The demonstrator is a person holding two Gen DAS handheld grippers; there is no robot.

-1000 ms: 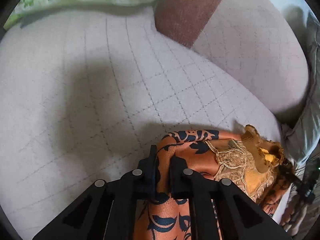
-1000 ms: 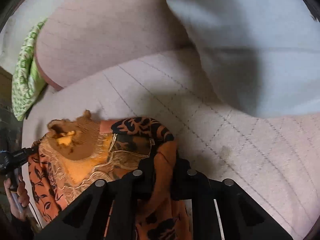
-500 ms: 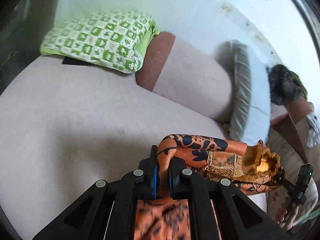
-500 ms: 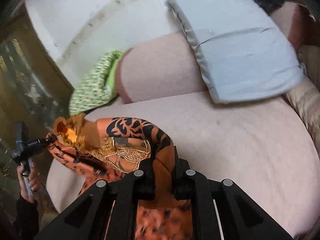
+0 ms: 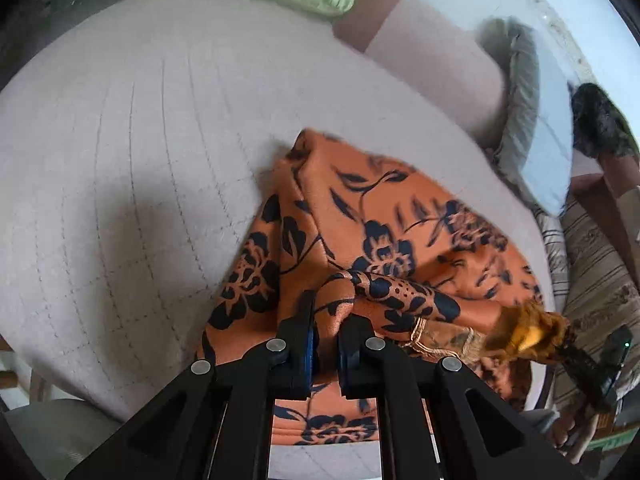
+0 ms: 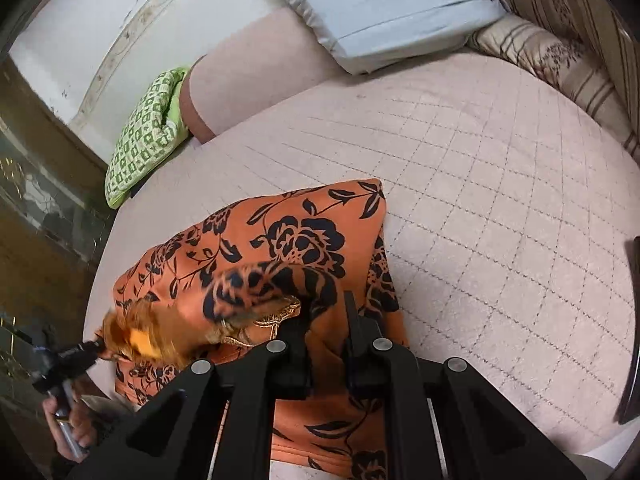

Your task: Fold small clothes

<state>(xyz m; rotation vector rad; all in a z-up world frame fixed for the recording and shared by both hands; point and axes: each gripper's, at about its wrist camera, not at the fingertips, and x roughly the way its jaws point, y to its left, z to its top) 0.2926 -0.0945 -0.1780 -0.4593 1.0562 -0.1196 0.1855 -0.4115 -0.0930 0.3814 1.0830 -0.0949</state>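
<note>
An orange garment with a black floral print [image 5: 372, 220] lies spread over the quilted pink bed, its far edge flat and its near end bunched; it also shows in the right wrist view [image 6: 280, 240]. My left gripper [image 5: 326, 320] is shut on a fold of the near edge. My right gripper [image 6: 326, 312] stands with its jaws a little apart around the other near corner, cloth still between them. A gold embroidered neckline [image 5: 444, 340] hangs between the two grippers.
The quilted pink bed [image 6: 480, 200] stretches ahead. A green checked pillow [image 6: 144, 140], a pink bolster [image 6: 248, 76] and a pale blue pillow [image 6: 384, 8] lie at the far end. Striped cushions [image 6: 560, 60] sit at the right.
Both grippers swung the garment forward and down, so its body now lies spread on the bed instead of hanging. The right jaws have widened slightly.
</note>
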